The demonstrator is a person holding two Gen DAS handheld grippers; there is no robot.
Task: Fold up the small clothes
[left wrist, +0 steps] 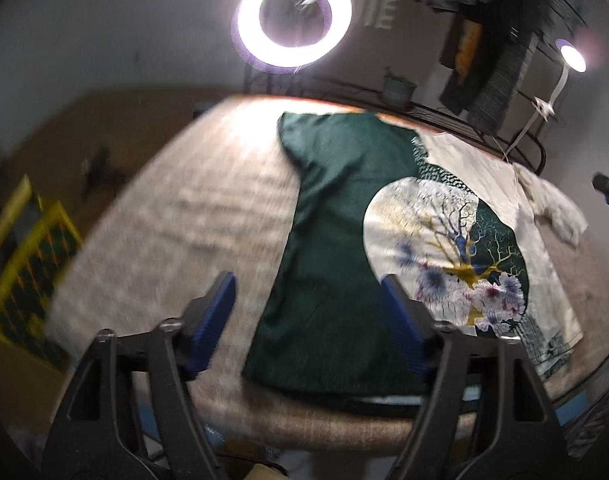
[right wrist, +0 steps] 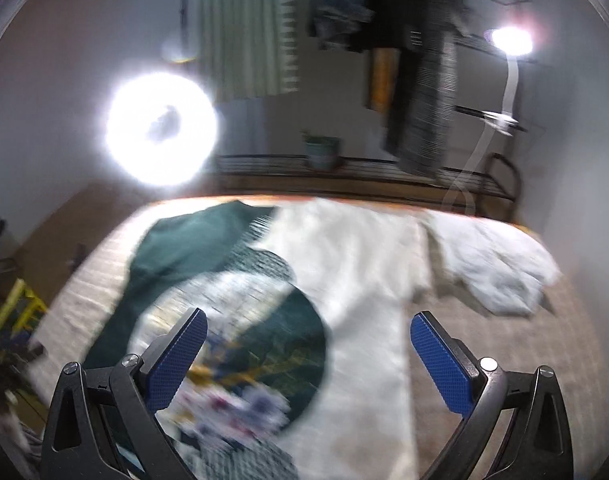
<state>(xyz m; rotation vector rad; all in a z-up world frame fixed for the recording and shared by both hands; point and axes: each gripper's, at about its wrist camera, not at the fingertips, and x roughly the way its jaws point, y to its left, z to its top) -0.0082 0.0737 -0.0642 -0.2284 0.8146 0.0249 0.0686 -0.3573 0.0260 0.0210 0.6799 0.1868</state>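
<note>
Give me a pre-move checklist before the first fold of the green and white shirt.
1. Shirt spread flat on the table: ok.
2. Left gripper open, nothing held: ok.
3. Right gripper open, nothing held: ok.
4. Left sleeve laid out and reachable: ok.
5. White cloth clear of the shirt's right edge: cannot tell, it lies very close.
6. Sharp view for aiming: not ok, both views are blurred.

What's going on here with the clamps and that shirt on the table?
A person is holding a two-finger gripper in each hand to fold clothes. A green and white shirt with a tree print lies spread flat on the table, not yet folded. The left gripper and right gripper both hover open above its near end, gripping nothing. A crumpled white garment lies on the shirt's right. A ring light shines behind.
</note>
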